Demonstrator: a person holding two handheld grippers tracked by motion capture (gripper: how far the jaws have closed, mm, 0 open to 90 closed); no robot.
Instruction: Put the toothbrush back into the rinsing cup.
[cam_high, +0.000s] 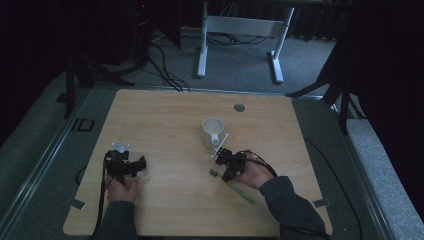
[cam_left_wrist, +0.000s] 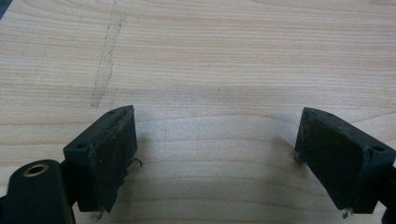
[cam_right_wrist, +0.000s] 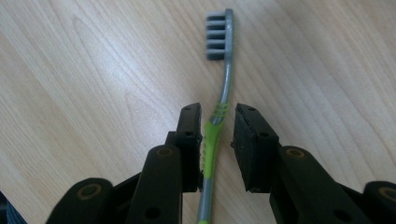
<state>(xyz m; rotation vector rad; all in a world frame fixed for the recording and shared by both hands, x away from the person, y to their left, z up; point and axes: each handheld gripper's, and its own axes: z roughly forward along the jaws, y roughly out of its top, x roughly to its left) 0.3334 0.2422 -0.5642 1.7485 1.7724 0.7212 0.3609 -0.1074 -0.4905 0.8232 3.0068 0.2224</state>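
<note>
Green-and-grey toothbrush (cam_right_wrist: 219, 107) lies flat on the light wood bench (cam_high: 165, 115), near the front right of the bench in the high view, bristle head pointing away from the person's right hand. The right hand-held gripper (cam_right_wrist: 218, 140) straddles the handle: the green grip section sits in the gap between the two black jaws. The left jaw is touching or just beside the handle; the right jaw stands a little apart, so the jaws are narrowed around the toothbrush but not clamped on it. A white mug (cam_high: 213, 131) stands upright on the bench just beyond this gripper. The left hand-held gripper (cam_left_wrist: 215, 154) is well apart, at the front left of the bench, jaws spread wide over bare wood.
</note>
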